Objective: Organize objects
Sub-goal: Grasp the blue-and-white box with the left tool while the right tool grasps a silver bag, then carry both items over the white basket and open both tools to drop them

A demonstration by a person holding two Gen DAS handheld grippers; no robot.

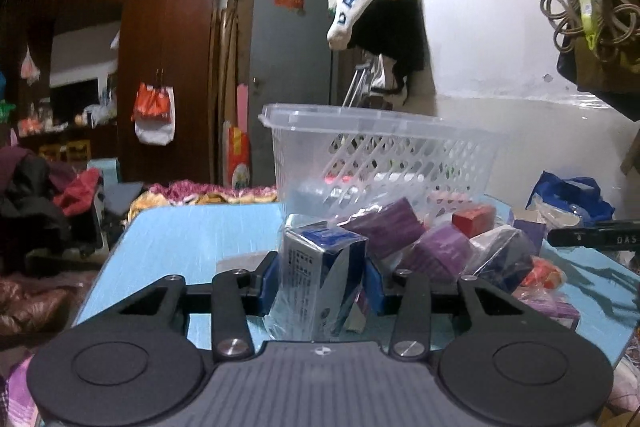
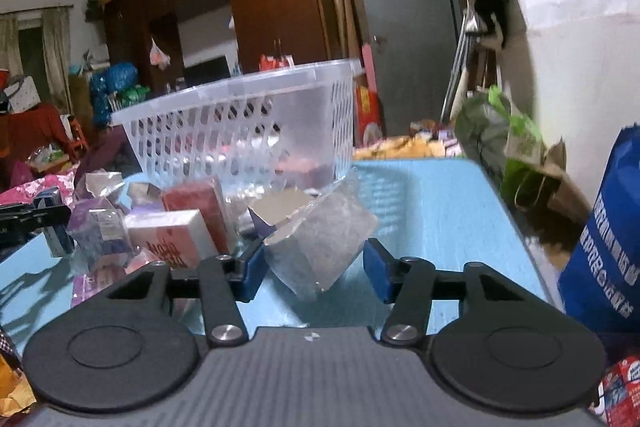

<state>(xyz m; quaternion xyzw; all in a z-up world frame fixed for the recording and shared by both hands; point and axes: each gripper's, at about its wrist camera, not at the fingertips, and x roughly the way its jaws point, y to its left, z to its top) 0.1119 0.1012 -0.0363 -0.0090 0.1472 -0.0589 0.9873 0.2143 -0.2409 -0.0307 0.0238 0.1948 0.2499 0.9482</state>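
Note:
My left gripper [image 1: 320, 279] is shut on a blue and white carton wrapped in clear plastic [image 1: 316, 267], held upright over the light blue table [image 1: 192, 239]. My right gripper [image 2: 314, 267] is shut on a silver-grey wrapped box [image 2: 320, 247], tilted, just above the table [image 2: 432, 195]. A clear plastic basket [image 1: 380, 155] stands beyond the left gripper; it also shows in the right wrist view [image 2: 248, 123]. Purple boxes [image 1: 408, 231] and a red box [image 1: 474, 219] lie heaped in front of it. Pink and red boxes [image 2: 176, 231] lie left of the right gripper.
A blue bag [image 2: 612, 239] stands at the table's right edge, with a green bag [image 2: 500, 143] behind it. Clothes hang on the wall [image 1: 380, 11]. A dark wardrobe [image 1: 160, 67] and piled clothes [image 1: 40, 207] stand beyond the table's left side.

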